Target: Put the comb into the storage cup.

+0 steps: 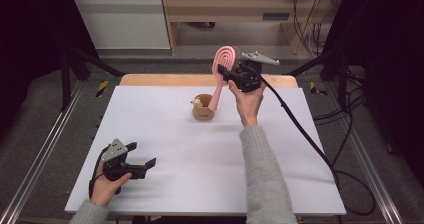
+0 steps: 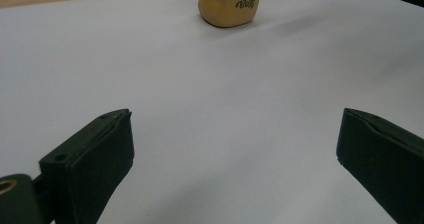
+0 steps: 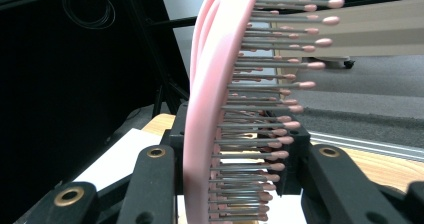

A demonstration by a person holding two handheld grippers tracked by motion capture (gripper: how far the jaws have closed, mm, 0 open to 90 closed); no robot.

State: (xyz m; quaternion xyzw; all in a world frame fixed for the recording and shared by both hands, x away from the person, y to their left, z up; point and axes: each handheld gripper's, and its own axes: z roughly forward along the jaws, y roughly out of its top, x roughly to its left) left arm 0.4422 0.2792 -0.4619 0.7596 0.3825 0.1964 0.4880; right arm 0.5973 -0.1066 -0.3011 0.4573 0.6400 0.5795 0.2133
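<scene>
A pink hairbrush (image 1: 226, 59) stands nearly upright over the back middle of the table. Its handle slants down to the mouth of a small tan cup (image 1: 203, 114). My right gripper (image 1: 225, 73) is shut on the brush head, one jaw on the pink back (image 3: 210, 109) and one on the bristle side. A small pale figure (image 1: 197, 102) peeks over the cup's left rim. My left gripper (image 1: 142, 154) rests at the front left of the table, open and holding nothing. In the left gripper view its jaws stand wide apart (image 2: 235, 121), with the cup (image 2: 227, 6) far ahead.
A white sheet (image 1: 175, 149) covers the table, and a strip of wood (image 1: 165, 79) shows along the back edge. The right gripper's black cable (image 1: 305, 134) trails off the right side. Black frame posts (image 1: 65, 69) stand at the back corners.
</scene>
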